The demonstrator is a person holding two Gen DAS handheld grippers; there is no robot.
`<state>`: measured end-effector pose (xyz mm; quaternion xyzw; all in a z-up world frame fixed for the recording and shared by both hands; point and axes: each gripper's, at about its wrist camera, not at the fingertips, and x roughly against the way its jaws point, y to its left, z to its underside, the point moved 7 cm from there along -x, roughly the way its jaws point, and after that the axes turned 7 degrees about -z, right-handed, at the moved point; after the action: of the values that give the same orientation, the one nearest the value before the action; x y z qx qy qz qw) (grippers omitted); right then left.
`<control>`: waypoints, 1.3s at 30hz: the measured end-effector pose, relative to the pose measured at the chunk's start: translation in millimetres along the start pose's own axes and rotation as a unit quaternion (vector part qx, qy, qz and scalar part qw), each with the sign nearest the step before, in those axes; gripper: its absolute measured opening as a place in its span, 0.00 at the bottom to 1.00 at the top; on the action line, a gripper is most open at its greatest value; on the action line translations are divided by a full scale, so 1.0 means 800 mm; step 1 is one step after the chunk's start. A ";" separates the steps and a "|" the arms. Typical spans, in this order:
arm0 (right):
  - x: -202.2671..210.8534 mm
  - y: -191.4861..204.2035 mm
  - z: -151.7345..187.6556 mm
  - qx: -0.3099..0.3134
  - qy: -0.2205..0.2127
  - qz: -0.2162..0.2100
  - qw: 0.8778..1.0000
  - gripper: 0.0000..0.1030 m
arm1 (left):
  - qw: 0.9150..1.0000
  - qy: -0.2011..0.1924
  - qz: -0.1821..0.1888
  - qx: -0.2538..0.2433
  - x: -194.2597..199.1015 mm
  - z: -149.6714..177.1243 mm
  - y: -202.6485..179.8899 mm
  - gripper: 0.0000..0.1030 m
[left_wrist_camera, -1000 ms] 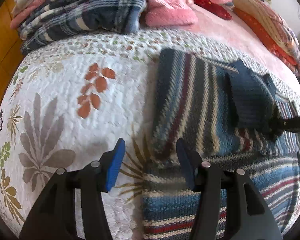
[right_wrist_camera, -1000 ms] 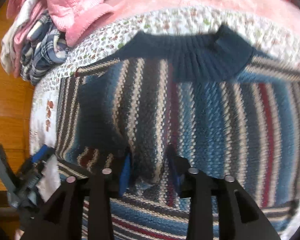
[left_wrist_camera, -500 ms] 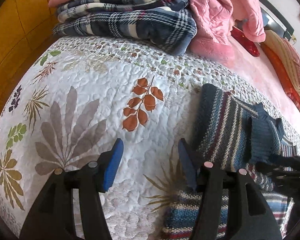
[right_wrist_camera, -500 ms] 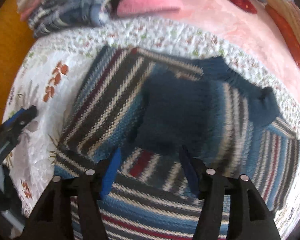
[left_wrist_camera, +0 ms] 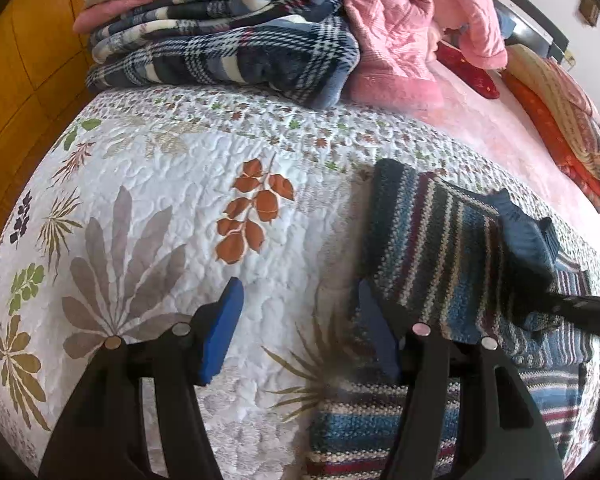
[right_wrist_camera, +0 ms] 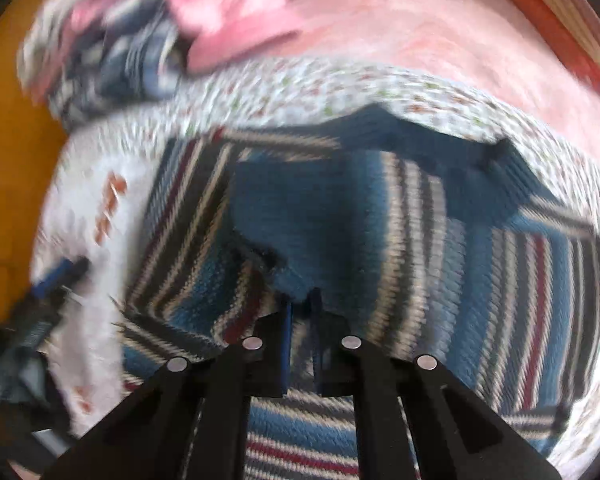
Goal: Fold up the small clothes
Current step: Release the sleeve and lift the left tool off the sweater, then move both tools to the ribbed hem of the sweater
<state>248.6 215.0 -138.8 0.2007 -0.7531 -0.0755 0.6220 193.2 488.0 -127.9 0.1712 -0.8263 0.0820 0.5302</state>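
Observation:
A striped knit sweater point(left_wrist_camera: 432, 256) in blue, cream and dark red lies partly folded on the white leaf-print quilt point(left_wrist_camera: 172, 208). Its plain blue ribbed sleeve end point(right_wrist_camera: 300, 224) is laid across the stripes. My right gripper point(right_wrist_camera: 301, 310) is shut on the near edge of that blue sleeve end; this view is motion-blurred. In the left wrist view the right gripper point(left_wrist_camera: 580, 308) shows as a black bar over the sweater. My left gripper point(left_wrist_camera: 296, 320) hovers open over the quilt just left of the sweater, holding nothing, and appears blurred as the left gripper point(right_wrist_camera: 56, 276).
A stack of folded plaid and pink blankets point(left_wrist_camera: 228, 48) sits at the far left of the bed, with a pink quilted garment point(left_wrist_camera: 396, 40) beside it. Orange patterned cushions point(left_wrist_camera: 560, 120) lie far right. Wooden floor point(left_wrist_camera: 16, 80) borders the bed's left edge.
The right gripper went from open above the sweater to shut on the blue sleeve end. The left gripper backed off leftward from the sweater's edge and stayed open.

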 end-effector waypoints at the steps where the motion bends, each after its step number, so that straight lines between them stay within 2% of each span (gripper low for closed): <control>1: 0.011 -0.010 -0.001 -0.014 -0.008 -0.014 1.000 0.08 | 1.000 0.000 0.000 -0.005 0.000 0.001 -0.003 0.58; 3: 0.038 -0.038 -0.002 -0.042 -0.025 -0.032 0.998 0.08 | 1.000 0.000 0.001 -0.014 -0.001 0.004 -0.009 0.58; 7: 0.077 -0.095 0.000 -0.070 -0.054 -0.020 0.996 0.08 | 1.000 -0.002 0.000 -0.028 -0.001 0.009 -0.020 0.58; 13: 0.091 -0.187 0.022 -0.116 -0.049 0.005 0.992 0.08 | 0.999 -0.001 0.002 -0.042 -0.003 0.015 -0.032 0.58; 15: 0.090 -0.219 0.041 -0.125 -0.032 0.031 0.991 0.08 | 0.999 0.002 0.003 -0.045 -0.005 0.018 -0.035 0.59; 16: 0.089 -0.232 0.047 -0.127 -0.025 0.055 0.990 0.10 | 0.999 0.002 0.003 -0.047 -0.005 0.019 -0.035 0.59; 17: 0.093 -0.254 0.056 -0.123 -0.021 0.099 0.987 0.13 | 0.999 0.003 0.003 -0.048 -0.006 0.020 -0.036 0.59; 18: 0.097 -0.264 0.060 -0.121 -0.024 0.120 0.985 0.13 | 0.999 0.003 0.004 -0.048 -0.006 0.020 -0.037 0.59; 19: 0.102 -0.269 0.063 -0.121 -0.030 0.123 0.984 0.15 | 0.999 0.003 0.005 -0.047 -0.006 0.020 -0.037 0.59; 21: 0.113 -0.266 0.061 -0.120 -0.051 0.098 0.987 0.15 | 0.999 -0.005 0.015 -0.043 0.000 0.018 -0.041 0.59; 24: 0.120 -0.230 0.044 -0.086 -0.078 0.051 0.992 0.19 | 0.998 -0.013 0.034 -0.044 0.007 0.016 -0.055 0.61; 27: 0.105 -0.191 0.030 -0.061 -0.074 0.012 0.995 0.24 | 0.997 -0.007 0.045 -0.065 0.005 0.024 -0.074 0.65; 31: 0.077 -0.191 0.031 -0.074 -0.058 0.024 0.995 0.24 | 0.994 0.019 0.043 -0.095 -0.011 0.043 -0.087 0.65; 33: 0.063 -0.210 0.040 -0.092 -0.044 0.043 0.994 0.24 | 0.993 0.042 0.017 -0.113 -0.027 0.055 -0.086 0.65; 35: 0.046 -0.226 0.053 -0.110 -0.027 0.046 0.992 0.25 | 0.991 0.063 0.009 -0.120 -0.041 0.065 -0.082 0.65; 37: 0.040 -0.234 0.064 -0.131 -0.023 0.025 0.991 0.25 | 0.990 0.084 0.009 -0.109 -0.050 0.071 -0.076 0.65; 39: 0.054 -0.233 0.070 -0.138 -0.036 0.010 0.990 0.27 | 0.993 0.088 0.016 -0.078 -0.042 0.067 -0.067 0.65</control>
<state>226.8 21.2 -179.6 0.1023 -0.7590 -0.1798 0.6173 180.5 427.6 -183.7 0.1079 -0.7828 0.0411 0.6115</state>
